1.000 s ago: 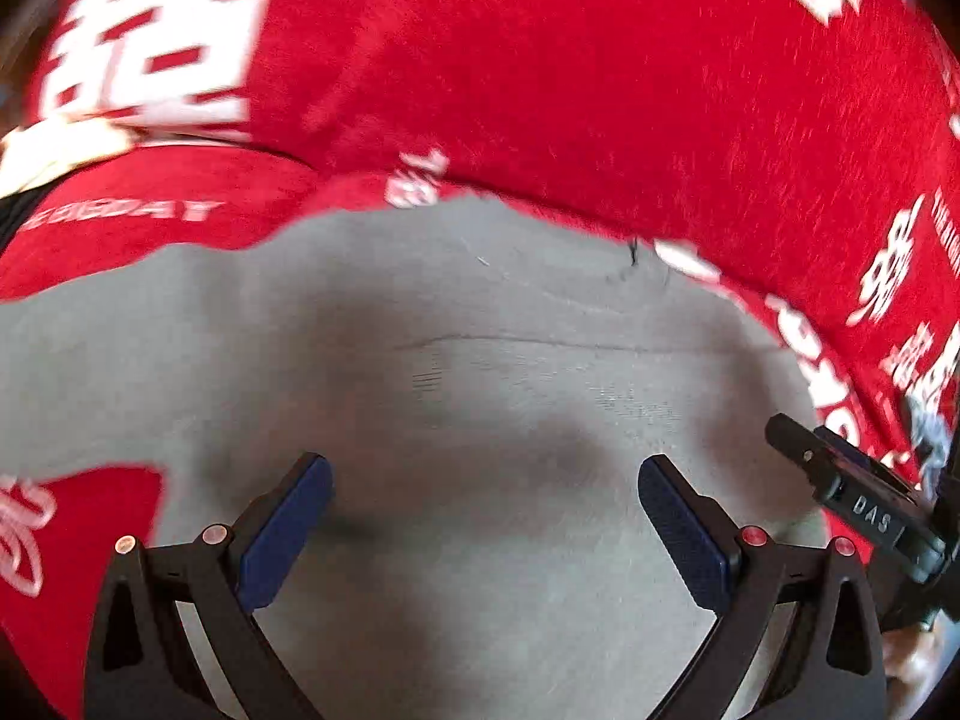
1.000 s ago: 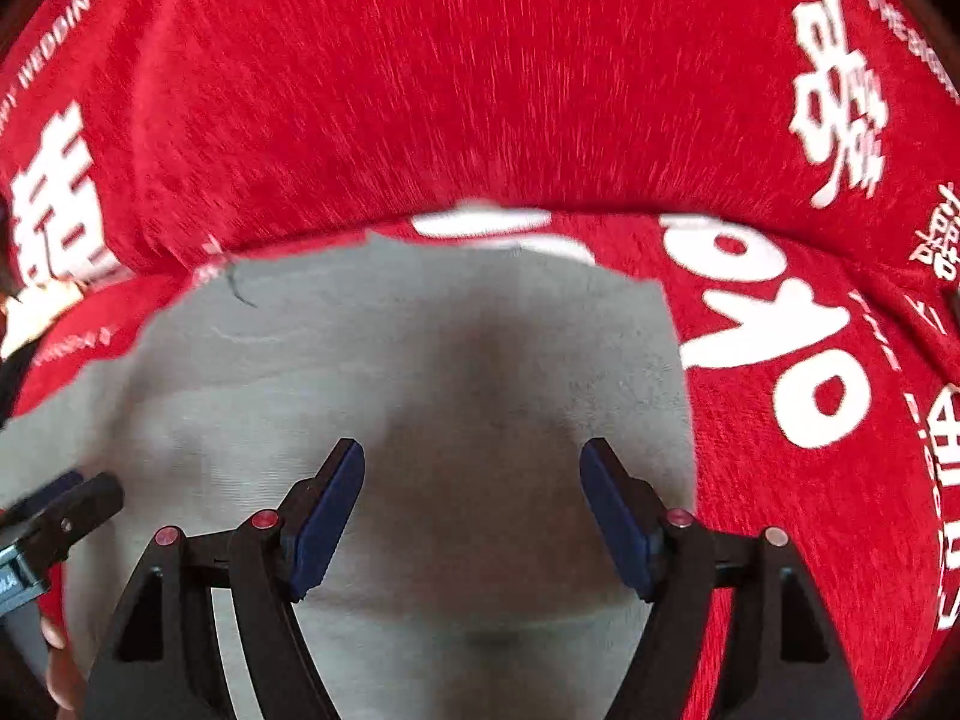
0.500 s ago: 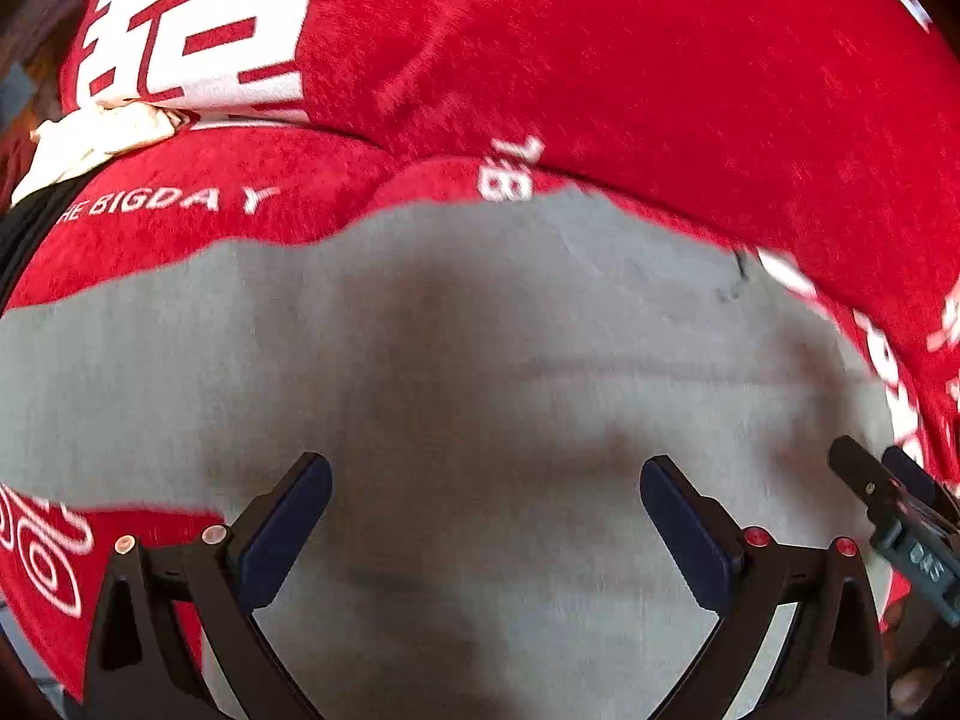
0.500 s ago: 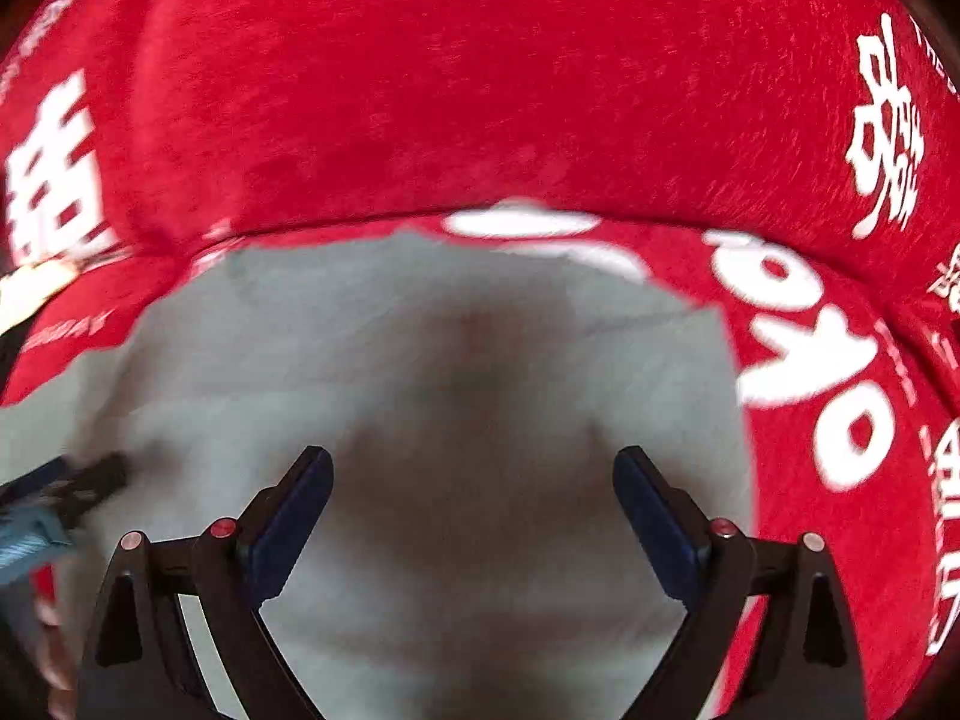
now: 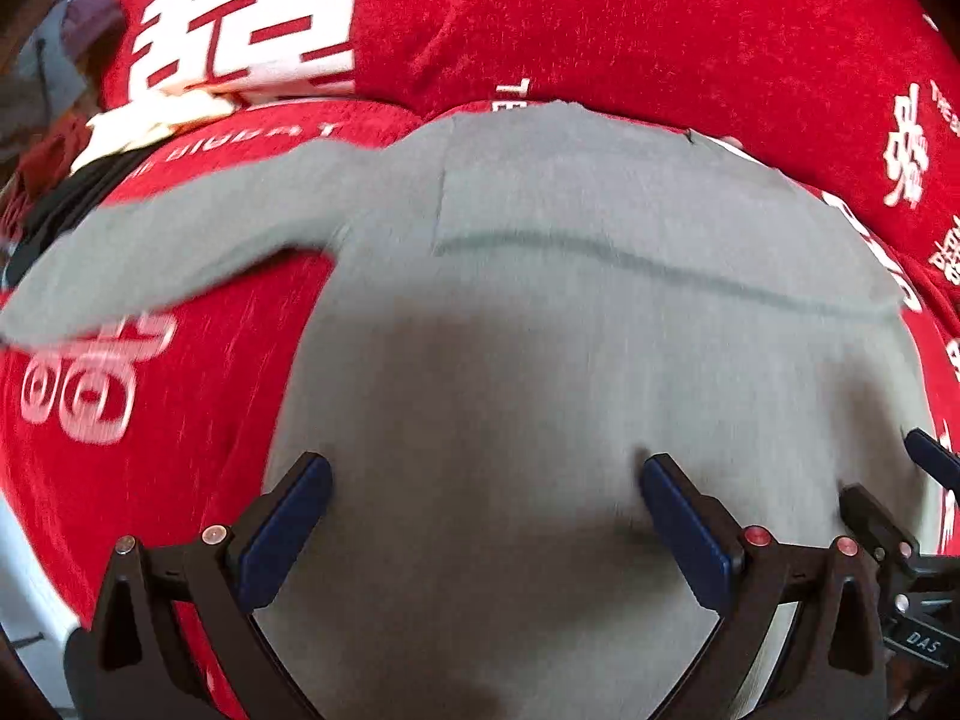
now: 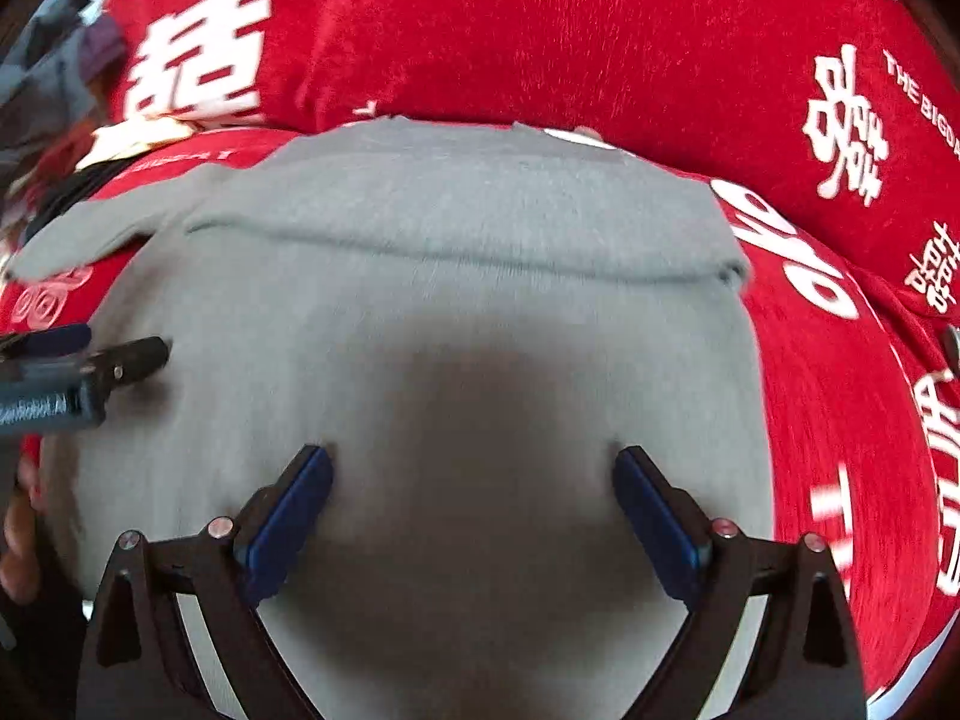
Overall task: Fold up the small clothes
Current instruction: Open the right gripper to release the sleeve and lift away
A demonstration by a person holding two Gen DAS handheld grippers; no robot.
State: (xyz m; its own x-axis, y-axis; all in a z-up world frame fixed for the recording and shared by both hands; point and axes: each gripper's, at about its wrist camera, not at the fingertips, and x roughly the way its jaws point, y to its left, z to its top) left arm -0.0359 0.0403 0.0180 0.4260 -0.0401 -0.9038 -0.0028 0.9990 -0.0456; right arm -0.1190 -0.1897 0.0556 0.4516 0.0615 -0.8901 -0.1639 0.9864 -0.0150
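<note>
1. Since a second ago, both my cameras have pulled back, so I now see far more of the grey top (image 5: 570, 330). One sleeve (image 5: 174, 246) has come into view, sticking out to the left.
2. My left hand-held gripper (image 5: 480, 516) has its two blue fingers wide apart. It holds nothing. Grey cloth fills the gap in front of it.
3. My right hand-held gripper (image 6: 474, 510) is wide apart too, and holds nothing.
4. The grey top lies spread on the red blanket (image 5: 660, 30) with white letters. A fold line (image 6: 450, 252) runs across it from left to right, on the far side of both grippers.
5. The sleeve is long and points left, away from the body of the top. My left gripper is the nearer one to it, so I think that hand should go for it.
6. The sleeve looks blurry, so I cannot tell if it lies flat.
</note>
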